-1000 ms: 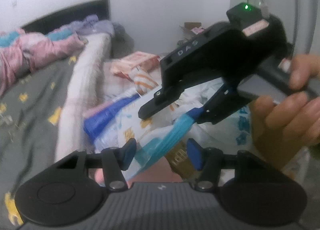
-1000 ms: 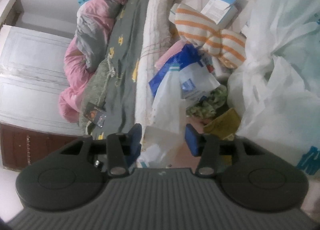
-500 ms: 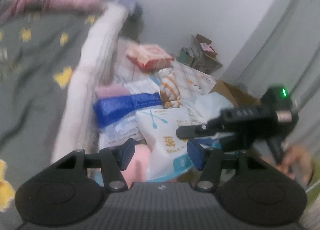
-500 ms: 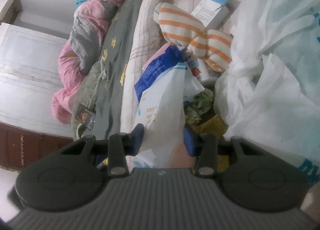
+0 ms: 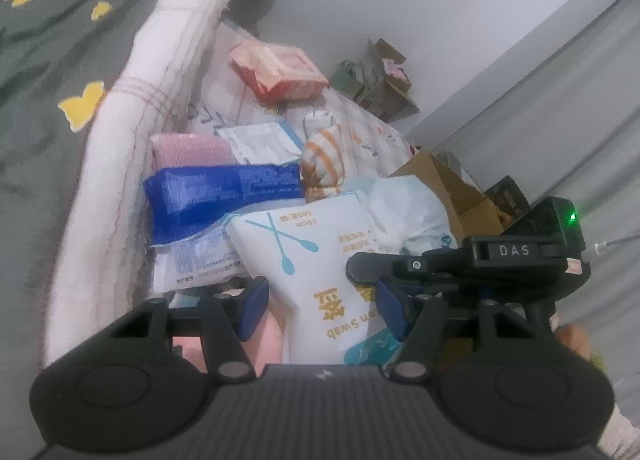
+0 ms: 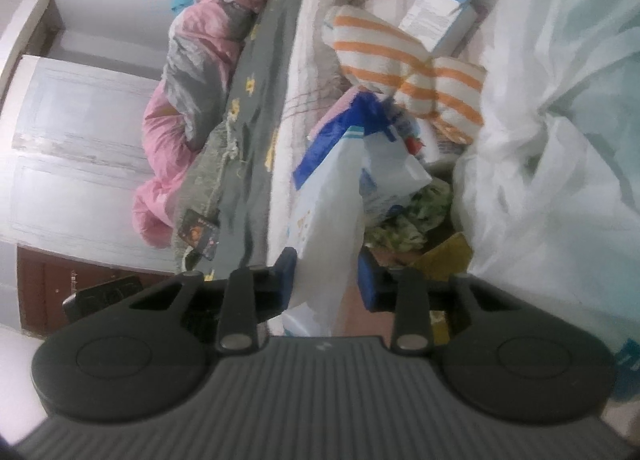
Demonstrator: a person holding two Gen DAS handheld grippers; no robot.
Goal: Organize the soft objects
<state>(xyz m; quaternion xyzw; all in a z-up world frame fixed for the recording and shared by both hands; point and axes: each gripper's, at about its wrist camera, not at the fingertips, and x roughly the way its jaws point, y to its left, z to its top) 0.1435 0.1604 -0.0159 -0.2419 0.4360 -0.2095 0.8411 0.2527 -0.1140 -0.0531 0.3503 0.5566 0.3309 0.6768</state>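
A white cotton swab packet stands among soft packs beside the bed. My right gripper has its blue pads on either side of this packet and is shut on its edge; the gripper also shows in the left wrist view at the right. My left gripper is open and empty, with the packet's lower part between its spread fingers. Behind lie a blue pack, a pink pack and an orange-striped cloth.
The grey bed cover with yellow prints and a white blanket roll fill the left. A red-orange pack lies further back. Cardboard boxes and a large white plastic bag are on the right.
The left gripper let go of the blue-edged bag and swung back over the pile. The right gripper brought the white packet between its pads and closed on it.
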